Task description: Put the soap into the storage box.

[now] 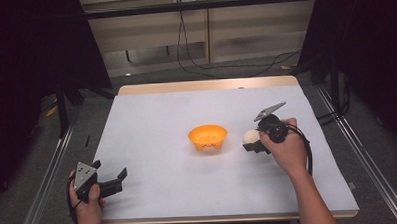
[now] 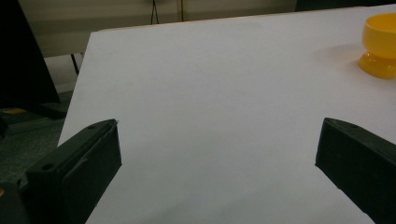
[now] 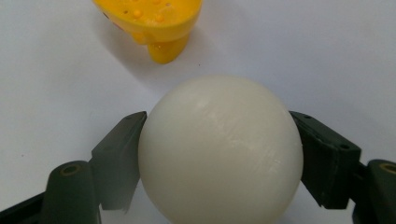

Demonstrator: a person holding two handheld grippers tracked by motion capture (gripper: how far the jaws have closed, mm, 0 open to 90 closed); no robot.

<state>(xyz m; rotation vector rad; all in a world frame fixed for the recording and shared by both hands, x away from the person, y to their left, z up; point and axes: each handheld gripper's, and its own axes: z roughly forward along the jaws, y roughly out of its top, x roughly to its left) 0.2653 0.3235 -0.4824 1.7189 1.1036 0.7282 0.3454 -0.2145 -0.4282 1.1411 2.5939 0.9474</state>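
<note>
High view: your right gripper (image 1: 251, 140) clamps a white ball (image 1: 249, 136) just beside the orange bowl (image 1: 208, 136), which sits mid-tabletop. Your left gripper (image 1: 112, 184) waits at the near-left corner, jaws spread, holding nothing.
Surroundings: white sheet (image 1: 161, 113) covers the tabletop; cables (image 1: 195, 62) lie on the floor past the far edge, well apart from the work.

Left gripper view: both black jaws wide apart over bare sheet (image 2: 210, 93); bowl (image 2: 380, 44) off toward the far right, nothing between.

Right gripper view: ball (image 3: 220, 149) pinched from both sides, w/ jaw pads touching its widest part. Bowl (image 3: 152, 21) lies straight ahead, its foot (image 3: 166, 49) closest.

Risk: smooth round ball, narrow pad contact — prob. squirts out if you loosen or tilt the grip, then rolls toward a table edge.
Risk 2: approach low and the ball clips the bowl's rim, tipping the light bowl.
In the way: nothing btw. ball and bowl.
</note>
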